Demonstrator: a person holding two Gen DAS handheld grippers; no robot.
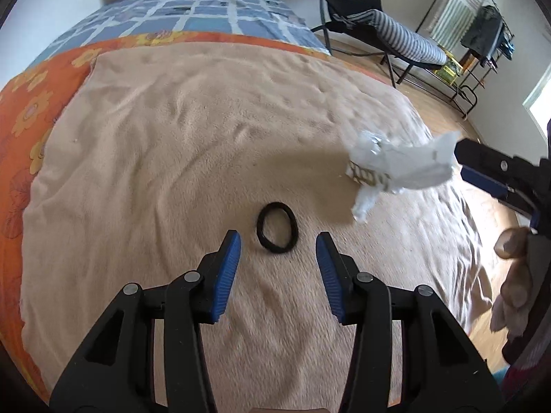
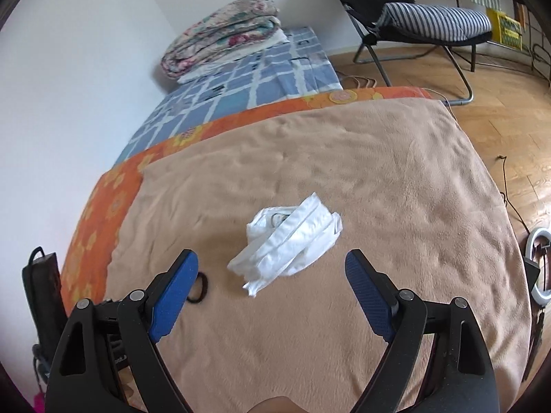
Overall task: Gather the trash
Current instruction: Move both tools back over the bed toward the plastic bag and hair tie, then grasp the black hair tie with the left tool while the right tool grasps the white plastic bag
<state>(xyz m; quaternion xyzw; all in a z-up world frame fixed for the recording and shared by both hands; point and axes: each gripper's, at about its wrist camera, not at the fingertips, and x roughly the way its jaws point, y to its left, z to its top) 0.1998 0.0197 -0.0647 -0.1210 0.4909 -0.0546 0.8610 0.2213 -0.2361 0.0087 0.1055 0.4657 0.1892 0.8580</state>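
Two grippers over a bed, both pointing down at a beige fleece blanket point(image 2: 378, 172). Left gripper point(image 1: 278, 241) half open, nothing between its blue pads, hovering just near of one black hair tie point(image 1: 277, 227) lying flat on the fleece. Right gripper point(image 2: 272, 258) spread wide, holding nothing, with one crumpled white wrapper point(image 2: 292, 244) on the blanket just beyond its fingertips and roughly centred between them. In the left wrist view, the same wrapper point(image 1: 396, 168) to the right of the hair tie and a little farther, with the right gripper's tip beside its right end; touching or apart cannot be told. A hand point(image 1: 513, 275) at the right edge of that view, gripping the right tool. Nothing standing between either gripper and the trash; only rumpled fleece.

Around: one orange flowered sheet point(image 2: 103, 199) showing at the blanket's left and far edges, one blue checked cover point(image 2: 248, 86) farther along the bed, one folded floral quilt point(image 2: 224, 34) stacked at the far end against a white wall. To the right on a wooden floor, one black folding chair point(image 2: 396, 7) with one striped cushion point(image 2: 437, 20). One white ring-shaped object point(image 2: 537, 265), partly cut off, at the right edge of the right wrist view.
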